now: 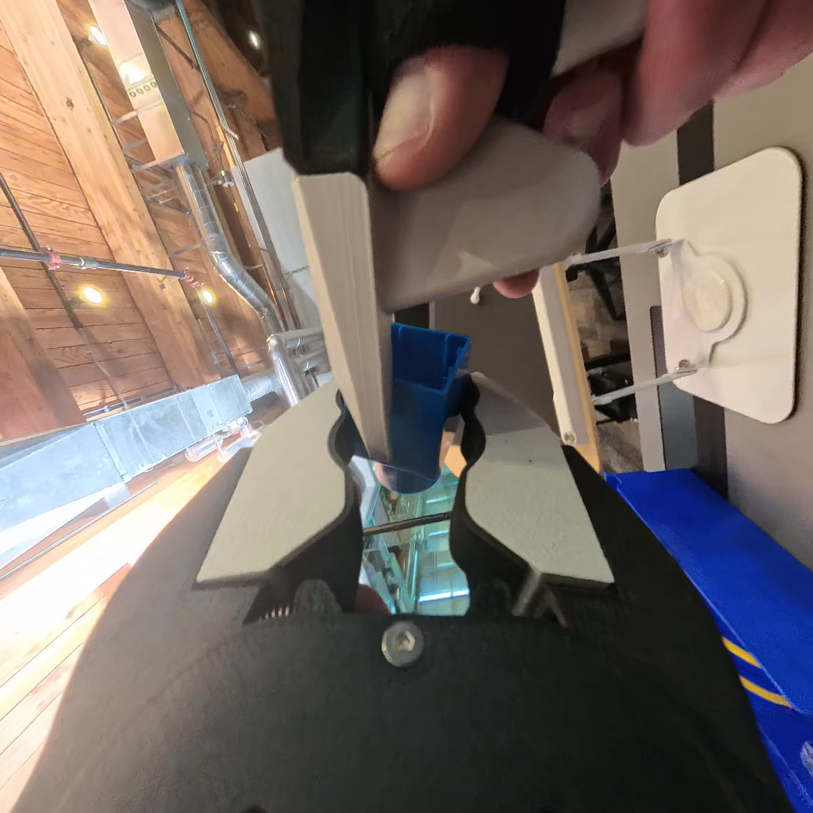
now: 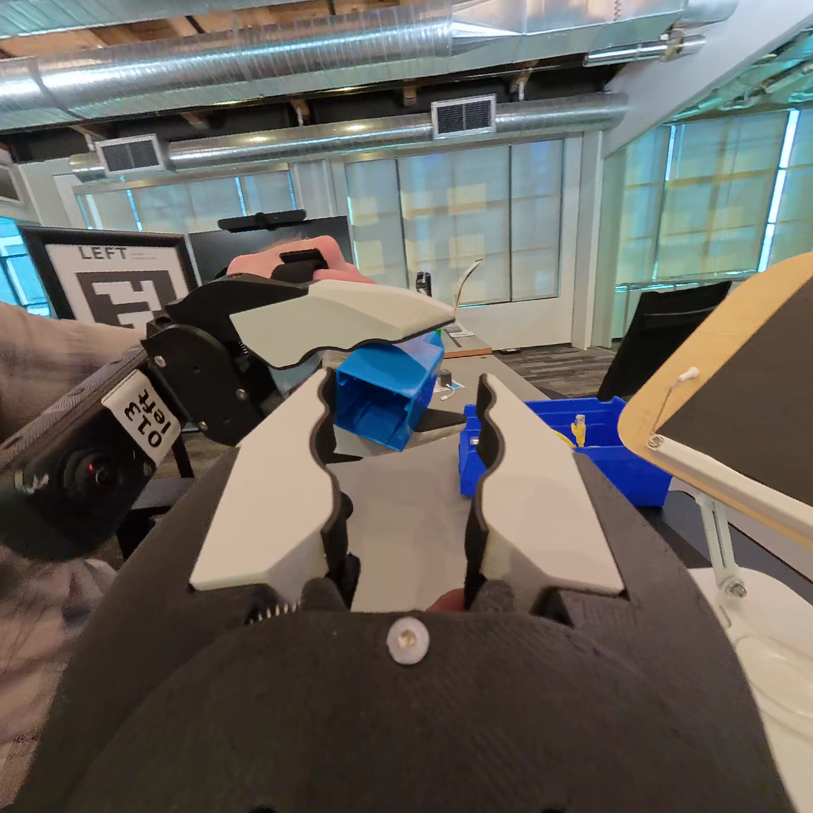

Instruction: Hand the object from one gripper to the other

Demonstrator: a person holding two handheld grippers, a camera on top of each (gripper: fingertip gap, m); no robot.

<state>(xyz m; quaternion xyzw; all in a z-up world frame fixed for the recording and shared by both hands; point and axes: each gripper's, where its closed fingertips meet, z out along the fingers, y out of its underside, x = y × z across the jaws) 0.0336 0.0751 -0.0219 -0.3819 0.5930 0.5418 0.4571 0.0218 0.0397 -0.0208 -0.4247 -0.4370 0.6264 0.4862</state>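
- Left gripper point(image 2: 433, 374): fingers clamped above and below the blue hollow block point(image 2: 382, 402).
- Right gripper point(image 2: 404, 411): fingers spread wide, straddling the block's open end, not gripping.
- Blue bin point(image 2: 567, 466): right of block.

The hollow blue plastic box point(image 2: 380, 402) looks smooth with a slight sheen. Both grippers' matt grey-white plastic fingers point(image 2: 272, 497) carry black rubbery ridged liners. The blue plastic bin point(image 2: 567, 466) is glossy; the overhead silver metal ducts point(image 2: 246, 66) are ribbed and shiny.
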